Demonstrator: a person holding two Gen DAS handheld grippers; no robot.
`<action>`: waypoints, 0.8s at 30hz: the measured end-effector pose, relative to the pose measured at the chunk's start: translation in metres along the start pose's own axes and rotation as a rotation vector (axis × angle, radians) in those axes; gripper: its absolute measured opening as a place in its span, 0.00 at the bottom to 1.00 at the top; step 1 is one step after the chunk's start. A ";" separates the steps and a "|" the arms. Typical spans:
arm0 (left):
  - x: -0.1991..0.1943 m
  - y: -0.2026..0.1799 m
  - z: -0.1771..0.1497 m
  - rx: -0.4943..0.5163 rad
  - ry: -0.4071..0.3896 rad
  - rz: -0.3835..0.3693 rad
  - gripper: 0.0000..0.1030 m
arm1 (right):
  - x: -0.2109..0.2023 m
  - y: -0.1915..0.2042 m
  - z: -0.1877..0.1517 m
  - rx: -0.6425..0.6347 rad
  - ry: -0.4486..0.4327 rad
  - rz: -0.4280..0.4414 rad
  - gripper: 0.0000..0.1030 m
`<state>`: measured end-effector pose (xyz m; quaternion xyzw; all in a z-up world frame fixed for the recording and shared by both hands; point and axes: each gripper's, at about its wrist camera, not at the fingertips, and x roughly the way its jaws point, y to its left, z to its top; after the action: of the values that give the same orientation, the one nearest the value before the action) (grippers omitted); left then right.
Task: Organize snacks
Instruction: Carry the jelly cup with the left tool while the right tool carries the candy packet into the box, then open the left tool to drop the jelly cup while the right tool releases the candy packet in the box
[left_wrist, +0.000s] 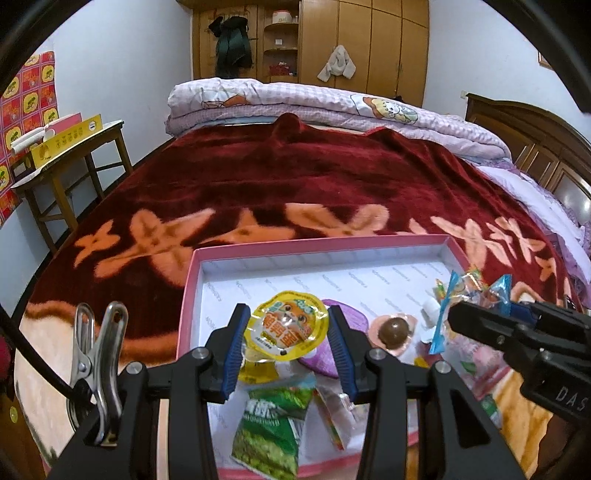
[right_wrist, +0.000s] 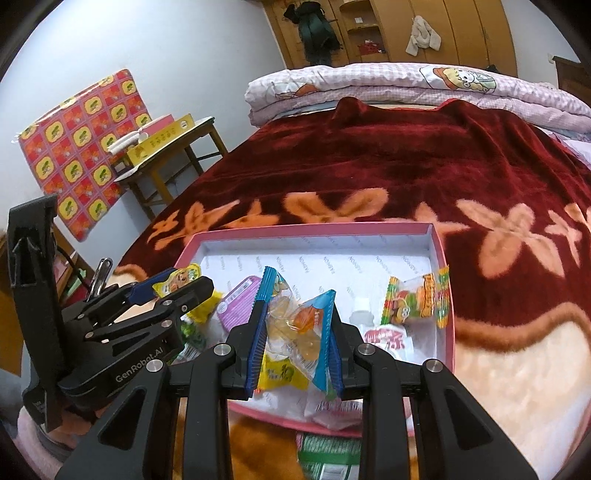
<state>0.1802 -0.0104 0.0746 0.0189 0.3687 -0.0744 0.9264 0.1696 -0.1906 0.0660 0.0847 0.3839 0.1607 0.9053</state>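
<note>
A pink-rimmed white box (left_wrist: 325, 245) (right_wrist: 445, 258) lies on the red flowered blanket with several snacks in it. My left gripper (left_wrist: 290, 345) (right_wrist: 171, 284) is shut on a yellow jelly cup (left_wrist: 290, 325) (right_wrist: 177, 277) and holds it over the box's near left part. My right gripper (right_wrist: 295, 332) (left_wrist: 476, 314) is shut on a clear blue-edged candy bag (right_wrist: 295, 328) (left_wrist: 469, 291) over the near middle. Below lie a green packet (left_wrist: 273, 428), a purple-lidded cup (left_wrist: 351, 321) (right_wrist: 240, 302), a brown ball candy (left_wrist: 393, 330) and a gummy packet (right_wrist: 417, 299).
The box sits near the bed's front edge on the red blanket (left_wrist: 295, 177). Folded quilts (left_wrist: 332, 107) lie at the far end. A wooden side table (left_wrist: 74, 147) with yellow boxes stands left of the bed. Another green packet (right_wrist: 328, 458) lies outside the box's near rim.
</note>
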 end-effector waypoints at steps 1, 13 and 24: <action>0.004 0.001 0.001 -0.003 0.001 0.003 0.43 | 0.001 0.000 0.001 0.000 -0.001 -0.001 0.29; 0.036 0.011 0.006 -0.006 0.026 0.028 0.44 | 0.033 -0.008 0.016 0.009 -0.002 -0.046 0.29; 0.040 0.010 0.003 0.006 0.052 0.033 0.47 | 0.041 -0.012 0.016 0.023 0.009 -0.059 0.33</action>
<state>0.2125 -0.0058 0.0498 0.0295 0.3922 -0.0597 0.9175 0.2105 -0.1875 0.0461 0.0830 0.3922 0.1299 0.9069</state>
